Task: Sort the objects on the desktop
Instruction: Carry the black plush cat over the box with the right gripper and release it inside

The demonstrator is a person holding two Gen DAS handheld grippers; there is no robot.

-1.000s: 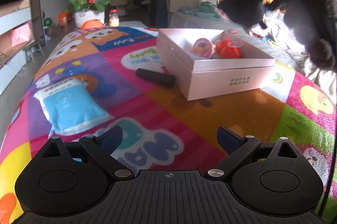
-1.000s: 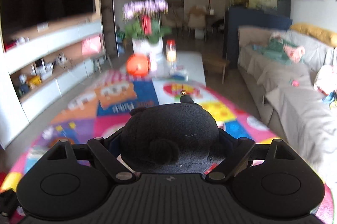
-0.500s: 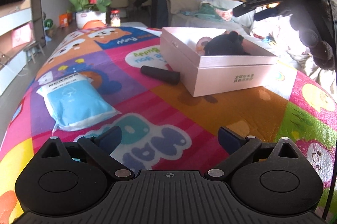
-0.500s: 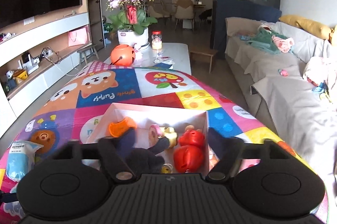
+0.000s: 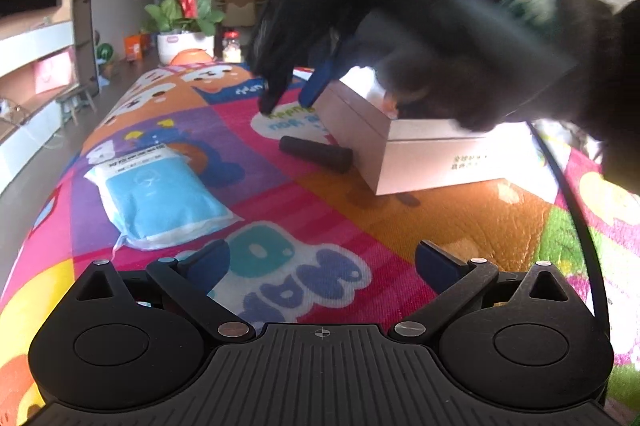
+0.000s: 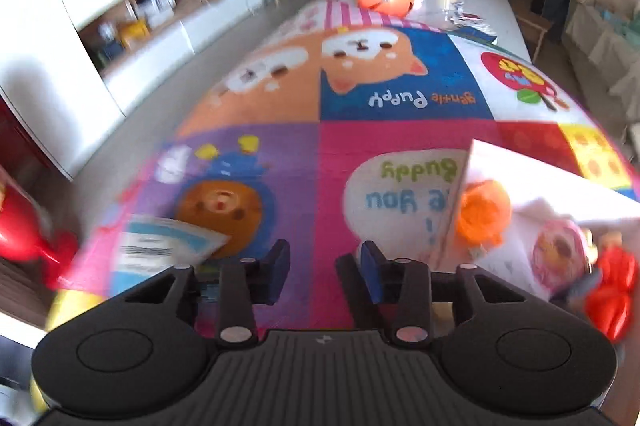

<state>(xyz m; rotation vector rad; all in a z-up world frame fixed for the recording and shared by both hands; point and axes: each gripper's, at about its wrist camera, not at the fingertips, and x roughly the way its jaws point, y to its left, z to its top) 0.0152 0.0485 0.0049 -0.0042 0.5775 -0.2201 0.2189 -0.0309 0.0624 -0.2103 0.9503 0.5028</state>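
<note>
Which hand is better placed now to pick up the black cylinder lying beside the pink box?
Right. The right gripper hangs empty just beyond the black cylinder by the pink box, jaws partly closed after closing. The left gripper waits farther back, open.

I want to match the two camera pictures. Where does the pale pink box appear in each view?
Left wrist view: the pale pink box sits right of centre on the colourful mat, partly hidden by the blurred right gripper.
Right wrist view: the box is at the right edge, open, with toys inside.
Shared landmark: the blue packet, left of the box in both.
</note>
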